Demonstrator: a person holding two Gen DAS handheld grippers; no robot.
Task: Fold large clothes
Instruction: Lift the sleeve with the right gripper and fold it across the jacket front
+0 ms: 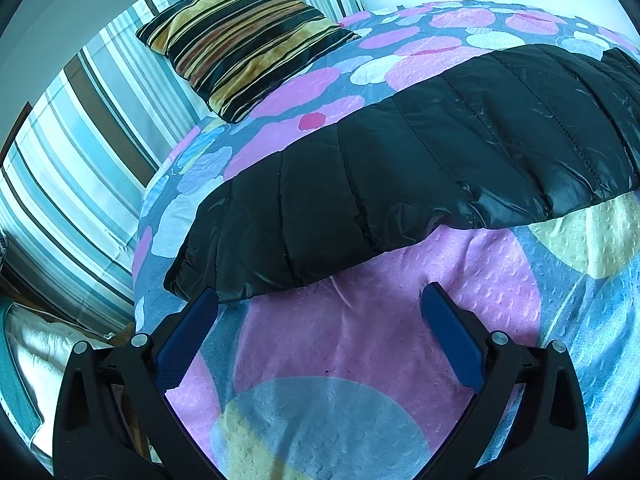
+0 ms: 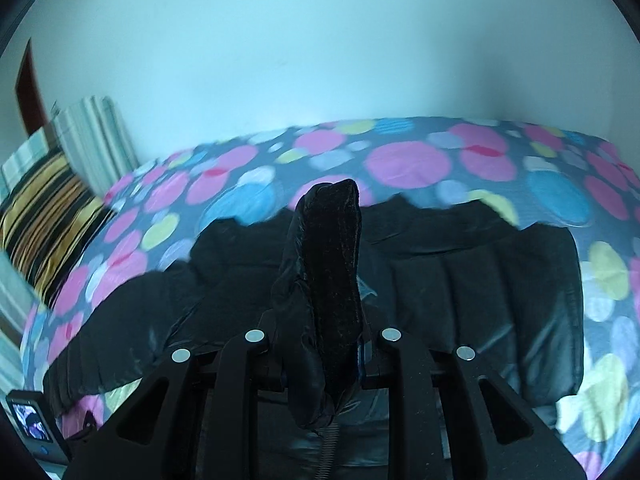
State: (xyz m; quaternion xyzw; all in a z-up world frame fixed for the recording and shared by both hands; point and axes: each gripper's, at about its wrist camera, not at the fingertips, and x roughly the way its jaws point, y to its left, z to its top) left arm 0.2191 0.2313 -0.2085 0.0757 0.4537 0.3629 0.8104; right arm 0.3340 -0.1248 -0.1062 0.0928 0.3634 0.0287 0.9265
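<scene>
A black quilted puffer jacket (image 1: 420,152) lies spread across a bed with a dotted cover (image 1: 360,344). My left gripper (image 1: 316,320) hovers open just in front of the jacket's near edge, with nothing between its blue pads (image 1: 452,332). In the right wrist view the jacket (image 2: 460,280) lies below, and my right gripper (image 2: 324,344) is shut on a bunched part of it (image 2: 332,260) that has a velvety lining and sticks up between the jaws.
A striped brown and gold cushion (image 1: 244,36) leans at the head of the bed against striped pillows (image 1: 80,152). A pale wall (image 2: 320,60) runs behind the bed. The left gripper's camera screen (image 2: 32,420) shows at the lower left of the right wrist view.
</scene>
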